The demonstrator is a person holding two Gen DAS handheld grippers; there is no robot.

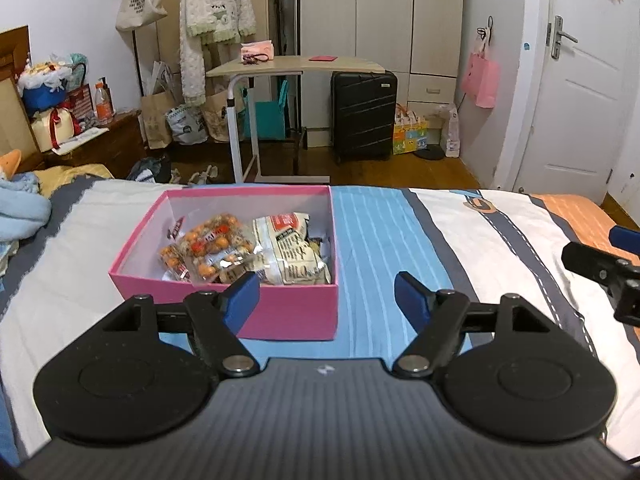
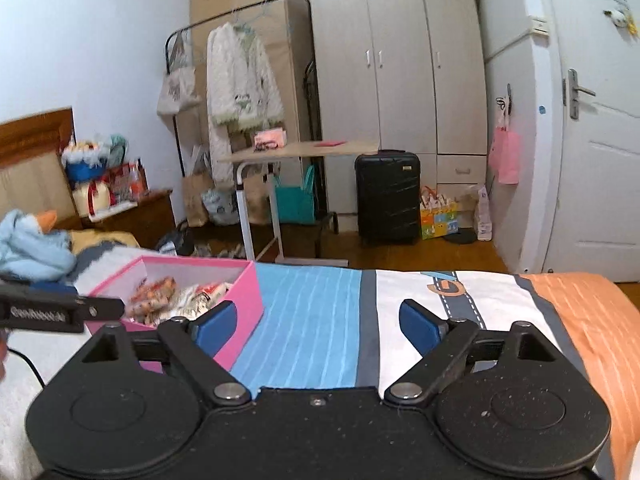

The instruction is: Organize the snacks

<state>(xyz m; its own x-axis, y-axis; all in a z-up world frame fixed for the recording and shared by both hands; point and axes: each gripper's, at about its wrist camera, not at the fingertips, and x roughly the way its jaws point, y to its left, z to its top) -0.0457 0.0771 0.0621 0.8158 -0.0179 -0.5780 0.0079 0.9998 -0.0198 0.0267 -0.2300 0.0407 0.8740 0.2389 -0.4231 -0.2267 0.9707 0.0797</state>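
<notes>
The pink box (image 1: 224,308), snacks (image 1: 248,252) packed inside, is seen on the bed (image 1: 372,240) at centre-left of frame, just ahead of the left claw (image 1: 326,300), spread and empty; the right claw (image 2: 316,320), also spread and empty, is kept farther off, box at its left.

The room is evenly lit, soft indoor light with a cool bluish cast and no hard shadows. The bed (image 1: 500,232) shows flat, even colour. Both views bow strongly at the edges: the door (image 2: 600,140) and wardrobe (image 2: 392,80) lean and curve. The right view has dark rounded corners and looks softer, with slight smear at its left edge. No glare stands out.
</notes>
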